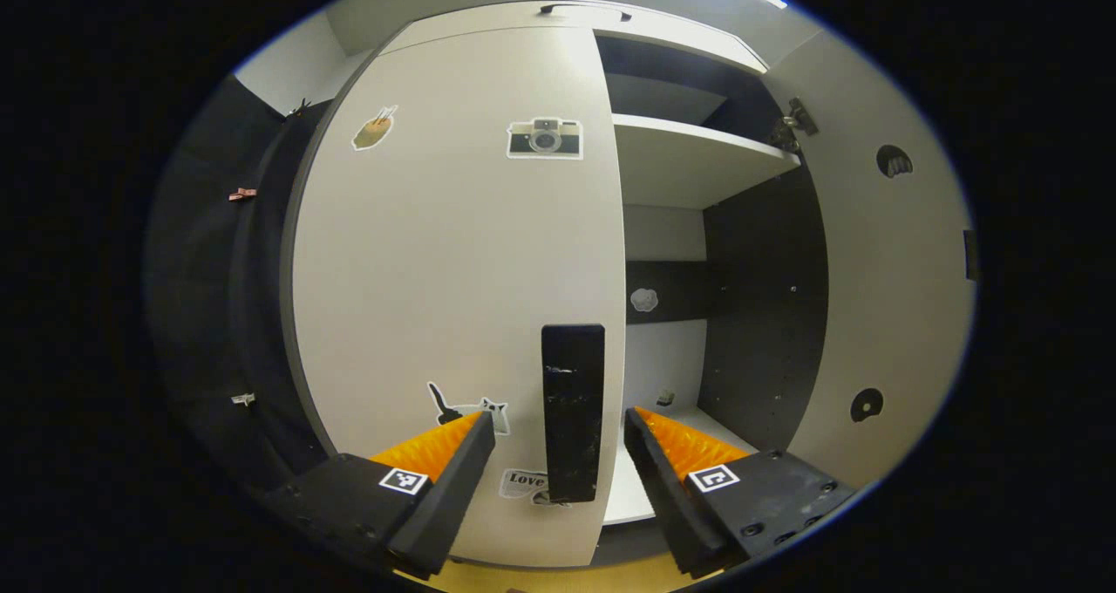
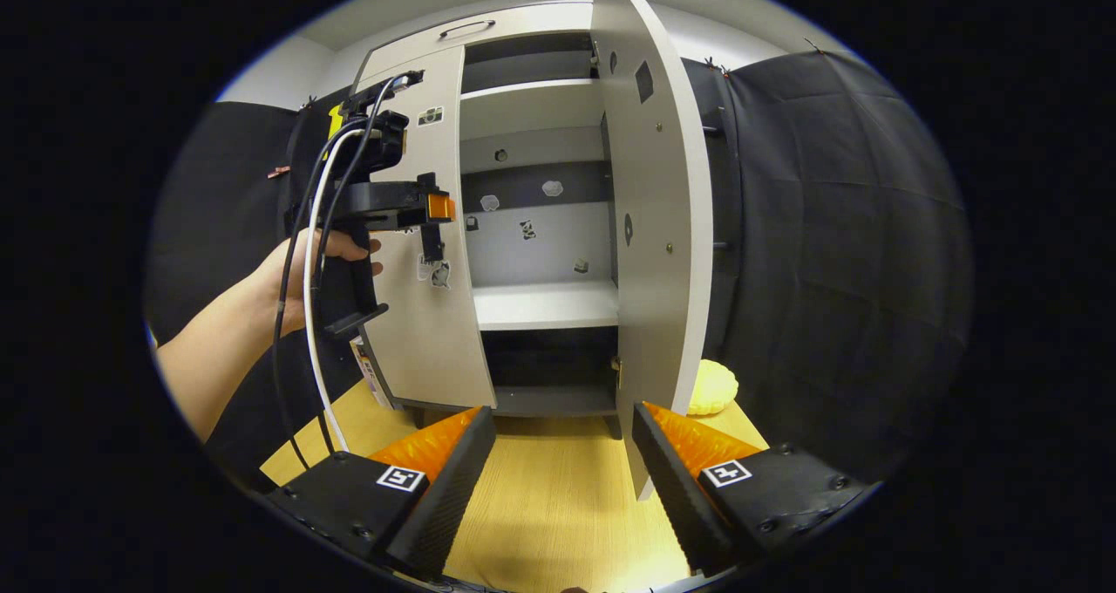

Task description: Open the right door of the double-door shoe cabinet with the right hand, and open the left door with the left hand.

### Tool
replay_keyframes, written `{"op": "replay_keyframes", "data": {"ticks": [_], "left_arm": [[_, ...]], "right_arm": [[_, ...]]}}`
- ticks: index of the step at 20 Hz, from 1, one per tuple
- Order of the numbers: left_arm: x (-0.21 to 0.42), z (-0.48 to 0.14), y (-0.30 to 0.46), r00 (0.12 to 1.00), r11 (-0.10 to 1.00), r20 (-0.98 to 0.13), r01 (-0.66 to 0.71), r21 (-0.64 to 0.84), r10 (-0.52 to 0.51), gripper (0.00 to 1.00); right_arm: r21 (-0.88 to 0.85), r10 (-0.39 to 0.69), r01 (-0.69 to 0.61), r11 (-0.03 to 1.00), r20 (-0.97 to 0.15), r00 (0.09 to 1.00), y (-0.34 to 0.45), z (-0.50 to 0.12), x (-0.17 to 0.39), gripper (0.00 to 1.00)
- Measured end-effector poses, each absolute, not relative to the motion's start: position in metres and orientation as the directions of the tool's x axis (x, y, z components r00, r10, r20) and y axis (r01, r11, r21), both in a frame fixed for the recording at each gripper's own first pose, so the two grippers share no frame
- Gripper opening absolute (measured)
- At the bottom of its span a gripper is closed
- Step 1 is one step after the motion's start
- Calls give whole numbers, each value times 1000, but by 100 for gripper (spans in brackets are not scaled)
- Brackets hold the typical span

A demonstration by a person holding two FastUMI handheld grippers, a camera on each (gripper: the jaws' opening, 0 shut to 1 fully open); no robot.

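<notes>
The white shoe cabinet's left door [image 1: 453, 296] appears closed, with stickers on it and a black vertical handle [image 1: 573, 410] at its right edge. My left gripper [image 1: 560, 417] is open, one finger on each side of that handle, not pressing it. The right door [image 1: 881, 296] stands swung open, showing white shelves [image 1: 689, 161]. In the right gripper view, the right door [image 2: 649, 227] is edge-on, and a hand holds the left gripper [image 2: 433, 222] up against the left door [image 2: 432, 314]. My right gripper [image 2: 563, 412] is open and holds nothing, low and back from the cabinet.
The cabinet stands on a light wooden floor [image 2: 558, 506]. A yellow rounded object [image 2: 713, 386] lies on the floor behind the open right door. Black cloth [image 2: 837, 244] hangs on both sides. Cables [image 2: 305, 314] trail from the left gripper.
</notes>
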State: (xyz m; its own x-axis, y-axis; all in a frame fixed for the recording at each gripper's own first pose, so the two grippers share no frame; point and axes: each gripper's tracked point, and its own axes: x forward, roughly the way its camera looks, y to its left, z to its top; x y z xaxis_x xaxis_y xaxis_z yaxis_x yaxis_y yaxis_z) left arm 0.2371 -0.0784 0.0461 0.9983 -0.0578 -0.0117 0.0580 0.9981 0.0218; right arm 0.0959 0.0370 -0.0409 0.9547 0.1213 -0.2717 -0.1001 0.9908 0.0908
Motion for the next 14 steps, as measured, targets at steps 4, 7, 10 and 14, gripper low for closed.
{"op": "replay_keyframes", "data": {"ticks": [4,7,10,14], "left_arm": [[246,35,-78,998,999,-56,41,8,-41,77],[248,30,-76,997,999,-73,39,-12,-39,65],[249,30,-82,996,998,-79,48,-50,-52,58],[250,28,-88,996,996,-71,58,-63,-62,35]], "right_arm": [[97,124,-102,990,-253,960,29,-39,104,98],[90,125,-105,990,-249,960,27,-39,107,99],[90,124,-104,990,-248,961,24,-40,110,99],[100,121,-99,990,-253,960,21,-40,110,99]]}}
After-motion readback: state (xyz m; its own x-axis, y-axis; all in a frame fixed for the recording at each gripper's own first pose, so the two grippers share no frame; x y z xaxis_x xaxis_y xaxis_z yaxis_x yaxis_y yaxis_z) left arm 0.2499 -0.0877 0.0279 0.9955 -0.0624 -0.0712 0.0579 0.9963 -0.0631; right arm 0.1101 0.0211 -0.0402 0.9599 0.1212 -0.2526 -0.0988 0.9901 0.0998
